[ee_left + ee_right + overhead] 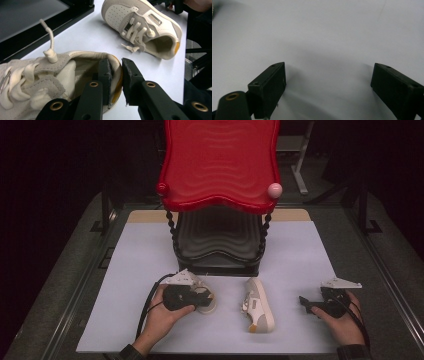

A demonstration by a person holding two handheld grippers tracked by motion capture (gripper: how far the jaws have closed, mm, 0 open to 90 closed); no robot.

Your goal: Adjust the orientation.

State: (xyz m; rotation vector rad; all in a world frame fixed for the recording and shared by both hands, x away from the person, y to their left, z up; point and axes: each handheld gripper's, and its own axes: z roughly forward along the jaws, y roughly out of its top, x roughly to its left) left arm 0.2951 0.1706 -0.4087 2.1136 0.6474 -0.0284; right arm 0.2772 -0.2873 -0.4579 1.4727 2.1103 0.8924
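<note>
**Technician A:** Where the white table cover (pixel 295 255) meets the far edge, what stands on it?

**Technician B:** A two-tier rack (pixel 219 237) — a red wavy upper tray (pixel 220 162) with a pink knob (pixel 275 190) at its front right corner, and a dark lower tray (pixel 217 235) beneath it, joined by beaded black posts.

**Technician A:** Position of the footwear?

**Technician B:** Two cream sneakers lie in front of the rack. The right sneaker (pixel 258 305) rests alone on the cover, between the two hands, its toe toward the rack. The left sneaker (pixel 37 80) sits at the left hand (pixel 162 317).

**Technician A:** Left gripper (pixel 115 80) status?

**Technician B:** Clamped on the left sneaker's heel collar — one jaw inside the opening, one outside, the rim pinched between them.

**Technician A:** Right gripper (pixel 328 87) status?

**Technician B:** Released. Its jaws stand wide apart over bare cover, with nothing between them. In the high view it lies near the right edge, well apart from the right sneaker.
</note>
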